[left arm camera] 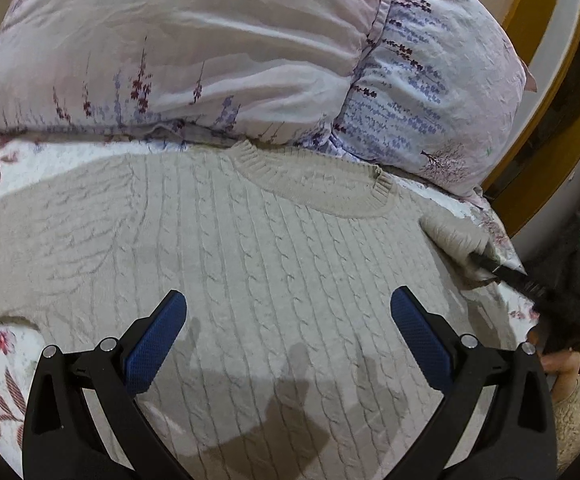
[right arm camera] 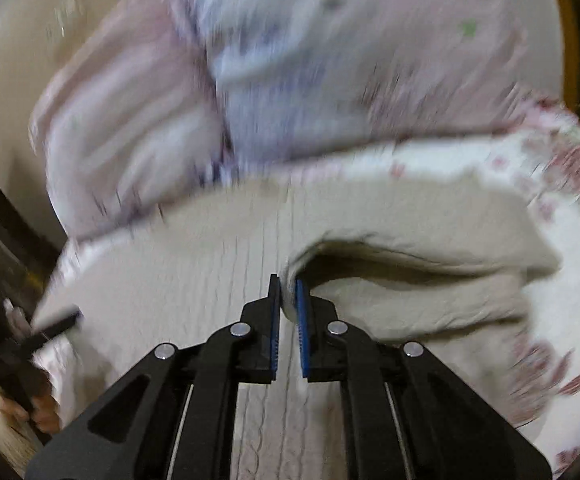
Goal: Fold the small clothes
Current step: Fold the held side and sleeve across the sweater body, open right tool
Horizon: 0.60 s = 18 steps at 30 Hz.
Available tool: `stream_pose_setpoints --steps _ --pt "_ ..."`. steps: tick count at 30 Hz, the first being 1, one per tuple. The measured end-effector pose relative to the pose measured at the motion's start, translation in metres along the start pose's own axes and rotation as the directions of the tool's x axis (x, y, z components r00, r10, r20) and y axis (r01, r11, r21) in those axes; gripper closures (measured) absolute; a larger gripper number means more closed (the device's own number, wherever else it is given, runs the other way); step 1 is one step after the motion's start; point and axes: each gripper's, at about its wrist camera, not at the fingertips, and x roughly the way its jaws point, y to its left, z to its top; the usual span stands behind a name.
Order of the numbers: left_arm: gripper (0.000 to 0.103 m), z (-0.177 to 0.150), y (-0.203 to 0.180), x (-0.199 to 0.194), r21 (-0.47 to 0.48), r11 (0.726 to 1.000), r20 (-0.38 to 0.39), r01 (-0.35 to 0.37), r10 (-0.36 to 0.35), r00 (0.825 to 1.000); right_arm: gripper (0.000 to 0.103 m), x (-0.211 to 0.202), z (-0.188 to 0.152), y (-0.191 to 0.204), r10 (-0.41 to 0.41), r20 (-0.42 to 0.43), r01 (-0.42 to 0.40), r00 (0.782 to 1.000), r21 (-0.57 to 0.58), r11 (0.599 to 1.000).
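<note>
A beige cable-knit sweater (left arm camera: 249, 248) lies flat on the bed, with its neckline (left arm camera: 314, 188) toward the pillows. My left gripper (left arm camera: 288, 296) hovers just above the sweater's body, open, with nothing between its blue pads. At the right edge my right gripper (left arm camera: 490, 262) pinches the sweater's sleeve (left arm camera: 454, 234). In the blurred right wrist view, my right gripper (right arm camera: 287, 286) is shut on a fold of that sleeve (right arm camera: 410, 280), which is lifted and drawn over the sweater's body (right arm camera: 169, 280).
Two floral pillows (left arm camera: 193, 52) (left arm camera: 430, 92) lie just behind the sweater. The floral bedsheet (left arm camera: 5, 344) shows around it. A wooden bed frame (left arm camera: 530, 20) stands at the far right. A person's hand in a fleecy sleeve (left arm camera: 566, 392) is at the right edge.
</note>
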Motion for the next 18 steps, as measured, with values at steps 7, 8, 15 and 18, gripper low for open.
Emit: stream_pose_setpoints --steps 7,8,15,18 --pt "0.001 0.002 -0.002 -0.003 0.008 0.994 0.012 0.11 -0.11 0.994 0.052 -0.007 -0.005 -0.034 0.094 0.002 -0.092 0.996 0.229 0.969" --pt "0.001 0.004 -0.002 -0.001 0.006 0.994 0.011 0.113 -0.113 0.994 0.052 -0.01 -0.003 -0.039 0.093 0.016 -0.094 0.996 0.261 0.961" --pt "0.001 0.01 0.004 0.012 -0.059 0.979 -0.022 0.194 -0.195 0.981 0.086 -0.013 0.013 -0.089 -0.074 0.033 0.05 0.997 0.47 0.881" --pt "0.001 0.011 0.016 0.014 -0.149 0.95 -0.019 0.276 -0.282 0.959 0.094 -0.014 0.026 -0.072 -0.176 0.054 0.14 0.983 0.398 0.907"
